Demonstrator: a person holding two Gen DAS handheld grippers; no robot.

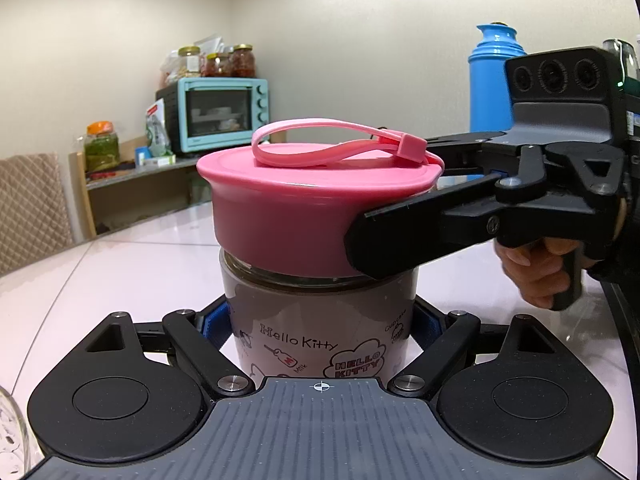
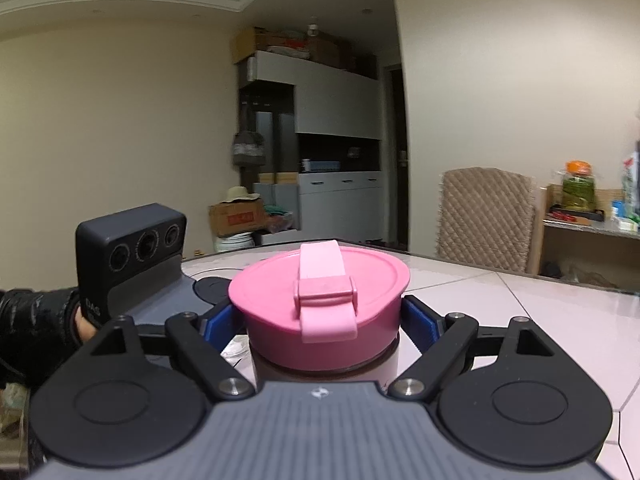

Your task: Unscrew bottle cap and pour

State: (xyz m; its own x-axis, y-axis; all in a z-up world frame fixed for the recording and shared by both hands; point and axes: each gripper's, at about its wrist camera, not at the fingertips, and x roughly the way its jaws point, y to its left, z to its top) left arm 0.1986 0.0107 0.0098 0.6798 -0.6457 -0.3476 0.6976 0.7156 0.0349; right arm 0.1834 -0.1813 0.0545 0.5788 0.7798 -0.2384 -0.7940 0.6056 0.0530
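- Bottle (image 1: pixel 320 332) upright on table (image 1: pixel 120 264), clamped low on the body btw left gripper (image 1: pixel 320 322) pads – closed on it, blue pads touching both sides.
- Cap (image 2: pixel 320 308) pinched by right gripper (image 2: pixel 320 316), blue pads tight on either side; from left view, black finger (image 1: pixel 400 236) lying across the cap's skirt.
- Cap sitting tilted on the neck, prob partly unscrewed already, not off tho.
- Handling guess: glass-looking body w/ printed sleeve, dark liquid nearly to the neck → heavy-ish, slick, breakable. Best held low + firm, as now.
- Cap = smooth hard plastic, wide, slippy; grip on the skirt, not the floppy strap (image 1: pixel 332 144).
- Room: table open ahead of both grippers and to the sides, edge well beyond. Glass rim (image 1: pixel 12 432) just beside left gripper, down-left – worth minding on the tilt.
- Full level = spill risk, slow lift.
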